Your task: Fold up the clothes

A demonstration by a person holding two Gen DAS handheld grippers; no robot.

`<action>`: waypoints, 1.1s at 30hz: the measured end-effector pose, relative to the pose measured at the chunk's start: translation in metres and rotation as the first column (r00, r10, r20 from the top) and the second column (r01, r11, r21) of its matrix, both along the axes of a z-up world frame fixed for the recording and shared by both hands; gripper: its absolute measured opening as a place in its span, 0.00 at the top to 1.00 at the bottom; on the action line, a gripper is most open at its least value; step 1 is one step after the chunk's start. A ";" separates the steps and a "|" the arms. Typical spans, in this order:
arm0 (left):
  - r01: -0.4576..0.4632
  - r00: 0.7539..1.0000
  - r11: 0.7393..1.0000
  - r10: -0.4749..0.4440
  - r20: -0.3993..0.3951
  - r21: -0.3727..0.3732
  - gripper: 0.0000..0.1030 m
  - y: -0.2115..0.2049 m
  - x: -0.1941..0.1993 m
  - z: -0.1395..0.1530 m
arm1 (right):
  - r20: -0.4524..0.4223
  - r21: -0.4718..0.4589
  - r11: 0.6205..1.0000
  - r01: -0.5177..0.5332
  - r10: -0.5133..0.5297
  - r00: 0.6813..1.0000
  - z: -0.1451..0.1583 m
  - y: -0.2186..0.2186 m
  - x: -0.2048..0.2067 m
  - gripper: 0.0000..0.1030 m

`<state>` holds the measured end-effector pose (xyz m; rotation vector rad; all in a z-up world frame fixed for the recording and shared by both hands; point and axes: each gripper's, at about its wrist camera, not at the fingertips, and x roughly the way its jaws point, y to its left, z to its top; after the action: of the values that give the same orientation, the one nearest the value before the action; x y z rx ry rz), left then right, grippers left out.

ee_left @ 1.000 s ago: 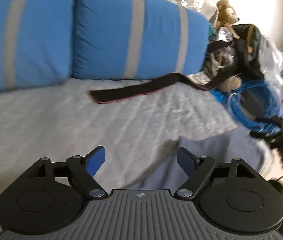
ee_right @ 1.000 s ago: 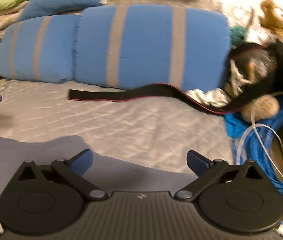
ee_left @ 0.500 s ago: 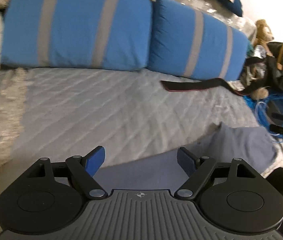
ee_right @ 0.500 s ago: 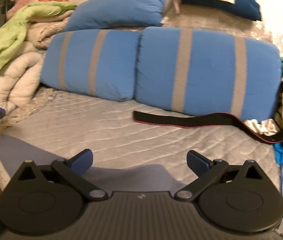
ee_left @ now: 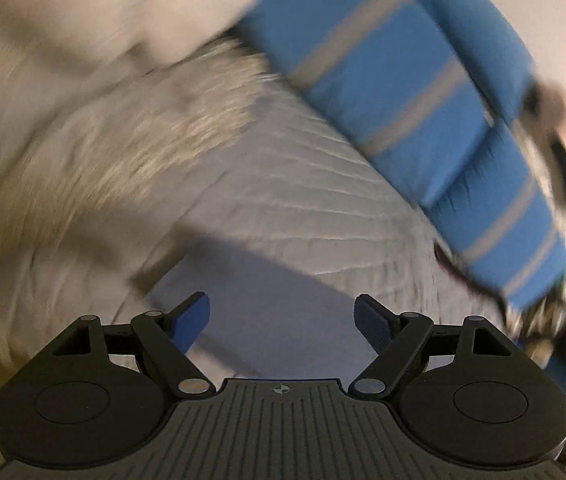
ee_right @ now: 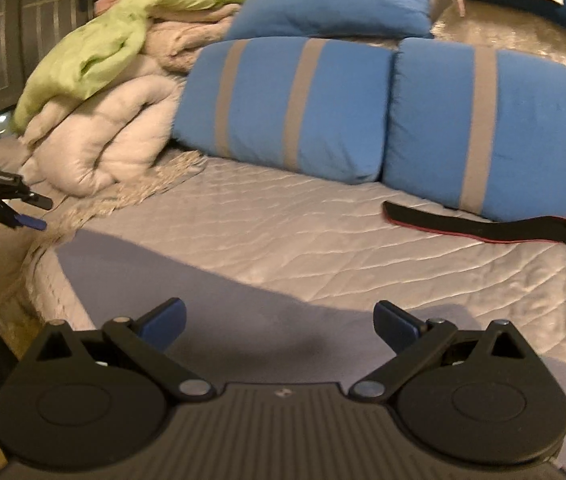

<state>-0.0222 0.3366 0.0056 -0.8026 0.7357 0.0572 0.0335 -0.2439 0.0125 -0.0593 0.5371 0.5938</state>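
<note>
You have no readable brand or lettering anywhere in either view. Your left gripper (ee_left: 281,314) has its jaws apart with nothing between them, hovering over the near-left corner of the blue-grey garment (ee_right: 211,292), which lies flat on the quilted bedspread (ee_right: 323,236) along the bed's front edge. Your right gripper (ee_right: 279,322) is likewise spread and empty above the garment's middle. Open bedspread stretches between the garment and the striped blue pillows (ee_right: 295,108); a black strap (ee_right: 483,226) lies just in front of the right pillow, and a rolled cream duvet (ee_right: 95,140) crowds the left side. Compared with a second ago, your left view has swung from the strap side to the duvet side and tilted, now blurred.
</note>
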 end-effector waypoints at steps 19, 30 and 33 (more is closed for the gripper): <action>-0.169 0.967 0.896 0.232 0.109 -0.411 0.92 0.017 -0.005 -0.095 | -0.067 0.007 1.000 -0.024 0.024 0.997 -0.038 0.003 0.003 0.00; -0.027 0.975 0.990 0.057 0.214 -0.139 0.95 -0.011 -0.005 -0.002 | -0.133 0.002 1.000 0.005 -0.004 0.991 -0.047 0.000 0.009 0.00; 0.018 0.971 0.998 -0.002 0.240 -0.063 0.95 -0.031 0.000 0.032 | -0.132 -0.009 1.000 -0.001 0.000 0.991 -0.047 0.006 0.010 0.00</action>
<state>-0.0221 0.3054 0.0372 -0.8508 0.5148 -0.0723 0.0438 -0.2381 -0.0340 -0.0282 0.6684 0.5985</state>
